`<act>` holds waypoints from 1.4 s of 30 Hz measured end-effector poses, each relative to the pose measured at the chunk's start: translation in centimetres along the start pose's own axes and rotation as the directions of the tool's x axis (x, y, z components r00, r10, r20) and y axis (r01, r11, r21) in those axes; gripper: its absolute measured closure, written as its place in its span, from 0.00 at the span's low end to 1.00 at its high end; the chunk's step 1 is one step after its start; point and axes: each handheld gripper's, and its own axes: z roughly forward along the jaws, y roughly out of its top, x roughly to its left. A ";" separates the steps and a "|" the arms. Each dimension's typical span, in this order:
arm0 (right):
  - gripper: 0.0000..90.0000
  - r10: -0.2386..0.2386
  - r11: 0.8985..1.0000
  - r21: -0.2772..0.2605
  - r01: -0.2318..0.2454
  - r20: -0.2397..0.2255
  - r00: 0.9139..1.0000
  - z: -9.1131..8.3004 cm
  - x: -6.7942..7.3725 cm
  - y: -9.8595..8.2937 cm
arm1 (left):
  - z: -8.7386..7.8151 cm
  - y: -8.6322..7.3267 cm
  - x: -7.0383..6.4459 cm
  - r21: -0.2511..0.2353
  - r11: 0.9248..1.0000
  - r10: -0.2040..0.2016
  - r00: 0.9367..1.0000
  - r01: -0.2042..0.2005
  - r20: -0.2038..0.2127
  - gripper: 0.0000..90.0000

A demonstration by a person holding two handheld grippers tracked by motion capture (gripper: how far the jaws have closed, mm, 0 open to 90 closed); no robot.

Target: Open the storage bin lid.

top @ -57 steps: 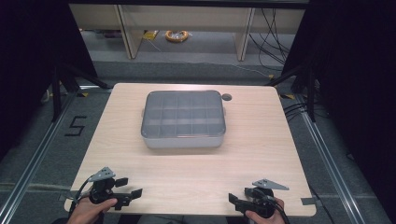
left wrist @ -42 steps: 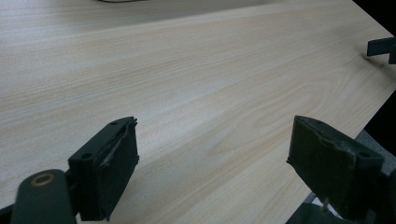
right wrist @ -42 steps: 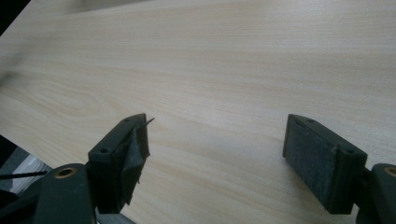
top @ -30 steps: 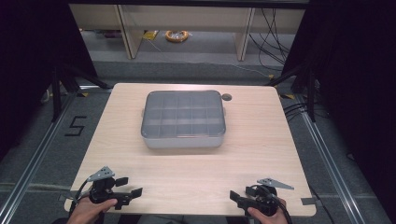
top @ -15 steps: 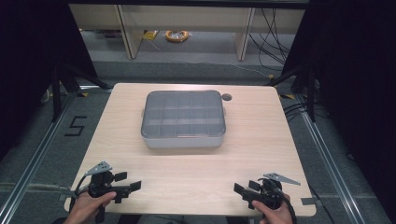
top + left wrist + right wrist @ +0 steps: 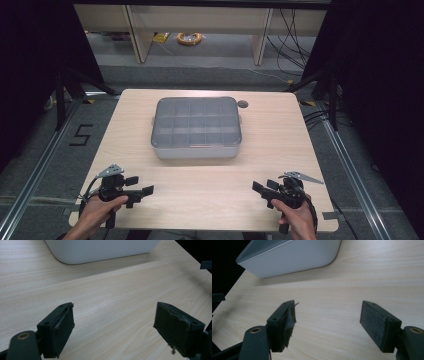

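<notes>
I judge nothing is begun yet: the grey rectangular plastic compartment box with its clear lid [image 6: 196, 128] sits shut at the centre of the light wooden bench [image 6: 125, 130]. My left tool [image 6: 139, 192] and right tool [image 6: 261, 189], lower frame corners, gape wide and hold nothing; reaching it remains.

A lidded compartment box [image 6: 196, 128] sits at the middle of the tabletop [image 6: 280, 135], toward its far edge, with a small round disc [image 6: 242, 104] just off the box's far right corner. The left gripper [image 6: 136, 190] is near the front left corner, the right gripper [image 6: 264, 188] near the front right.
</notes>
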 end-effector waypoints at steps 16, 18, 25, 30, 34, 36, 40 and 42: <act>0.33 -0.023 0.999 -0.029 0.023 -0.014 1.000 1.0 -0.3 2.3 | 0.6 1.1 0.7 0.001 1.000 -0.022 1.000 0.022 0.004 0.17; 0.33 -0.010 1.000 -0.024 0.010 -0.014 1.000 1.1 -0.2 2.5 | 0.6 1.3 0.7 0.003 1.000 -0.027 1.000 0.027 0.003 0.17; 0.33 -0.010 0.999 -0.031 0.008 -0.039 0.999 2.0 -0.2 4.2 | 0.9 1.9 1.1 -0.003 0.999 -0.042 0.999 0.042 0.008 0.18; 0.33 -0.006 0.999 -0.043 0.005 -0.041 0.999 2.5 -0.1 5.5 | 1.1 2.5 1.3 -0.008 0.999 -0.048 0.999 0.048 0.012 0.18; 0.33 -0.008 0.999 -0.051 0.005 -0.049 0.999 2.8 0.0 6.3 | 1.3 2.9 1.3 -0.012 0.999 -0.046 0.999 0.046 0.019 0.18; 0.33 -0.013 0.998 -0.059 0.010 -0.050 0.999 3.2 -0.1 7.0 | 1.4 3.2 1.2 -0.024 0.999 -0.046 0.999 0.046 0.008 0.18; 0.33 -0.005 0.998 -0.059 0.002 -0.046 0.999 3.7 -0.2 7.7 | 1.7 3.9 1.4 -0.020 0.999 -0.044 0.999 0.044 0.019 0.18; 0.33 -0.005 0.998 -0.060 0.002 -0.049 0.999 4.0 -0.2 8.0 | 1.8 4.1 1.5 -0.031 0.998 -0.049 0.999 0.050 0.016 0.18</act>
